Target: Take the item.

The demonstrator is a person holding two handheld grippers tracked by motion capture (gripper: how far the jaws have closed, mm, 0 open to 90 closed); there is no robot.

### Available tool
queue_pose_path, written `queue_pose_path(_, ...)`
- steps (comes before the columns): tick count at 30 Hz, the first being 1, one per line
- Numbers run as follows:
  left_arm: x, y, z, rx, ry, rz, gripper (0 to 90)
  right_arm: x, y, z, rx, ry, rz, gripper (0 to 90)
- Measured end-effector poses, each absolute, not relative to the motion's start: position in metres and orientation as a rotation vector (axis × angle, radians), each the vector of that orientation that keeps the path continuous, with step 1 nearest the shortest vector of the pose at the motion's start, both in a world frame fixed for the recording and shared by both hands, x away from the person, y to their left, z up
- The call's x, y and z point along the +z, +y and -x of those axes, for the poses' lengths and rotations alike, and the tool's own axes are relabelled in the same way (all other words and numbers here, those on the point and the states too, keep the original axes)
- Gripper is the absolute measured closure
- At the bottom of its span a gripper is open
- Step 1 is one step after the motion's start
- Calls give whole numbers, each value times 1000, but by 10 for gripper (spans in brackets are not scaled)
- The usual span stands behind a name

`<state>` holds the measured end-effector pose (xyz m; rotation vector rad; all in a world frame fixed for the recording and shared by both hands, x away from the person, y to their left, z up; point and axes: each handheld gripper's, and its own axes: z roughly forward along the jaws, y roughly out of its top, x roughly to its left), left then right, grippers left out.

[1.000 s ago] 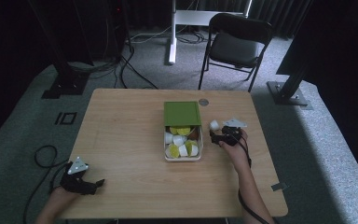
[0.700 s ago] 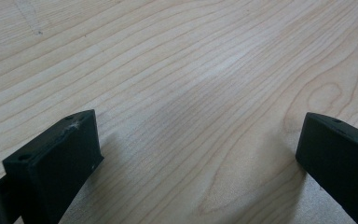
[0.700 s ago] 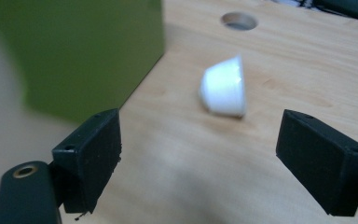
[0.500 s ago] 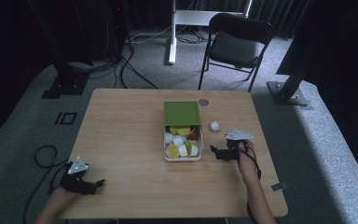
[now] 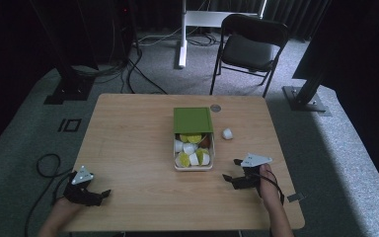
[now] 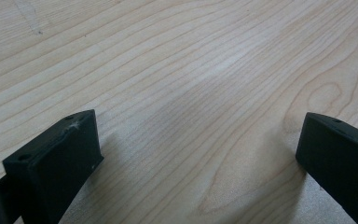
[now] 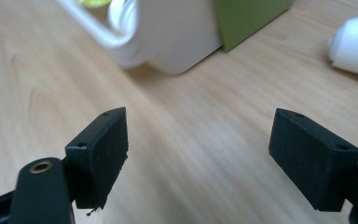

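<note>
A white open box [image 5: 193, 166] holding several white and yellow pieces stands mid-table, its green lid [image 5: 192, 120] lying at its far end. One small white piece [image 5: 227, 133] lies on the wood just right of the box. My right gripper [image 5: 231, 169] rests near the front right, apart from the box and pointing toward it. It is open; its jaws have just been closing a little with nothing between them. The right gripper view has the box [image 7: 168, 37], the lid [image 7: 251, 18] and the white piece [image 7: 354, 44] ahead of the right gripper [image 7: 198, 149]. My left gripper [image 5: 103, 194] [image 6: 196, 154] lies open on bare wood at the front left.
A small round disc [image 5: 215, 107] sits near the table's far edge behind the lid. A folding chair [image 5: 249, 47] and stand legs are on the floor beyond the table. Bare wood lies between the two grippers.
My right gripper has drawn back from beside the white piece toward the table's front edge, and the piece stays lying right of the box. The left gripper has not moved.
</note>
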<state>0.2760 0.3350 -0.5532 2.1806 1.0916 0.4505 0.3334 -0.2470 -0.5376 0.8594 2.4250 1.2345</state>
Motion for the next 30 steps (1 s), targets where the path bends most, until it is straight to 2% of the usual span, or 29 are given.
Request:
queue_pose_path(15, -553, 335, -276, 451, 1091, -2180, 5, -554, -257, -303, 1238, 2603, -591, 196)
queue_pose_path(30, -553, 335, -276, 451, 1092, -2180, 6, -558, -273, -288, 1160, 2633, -564, 185)
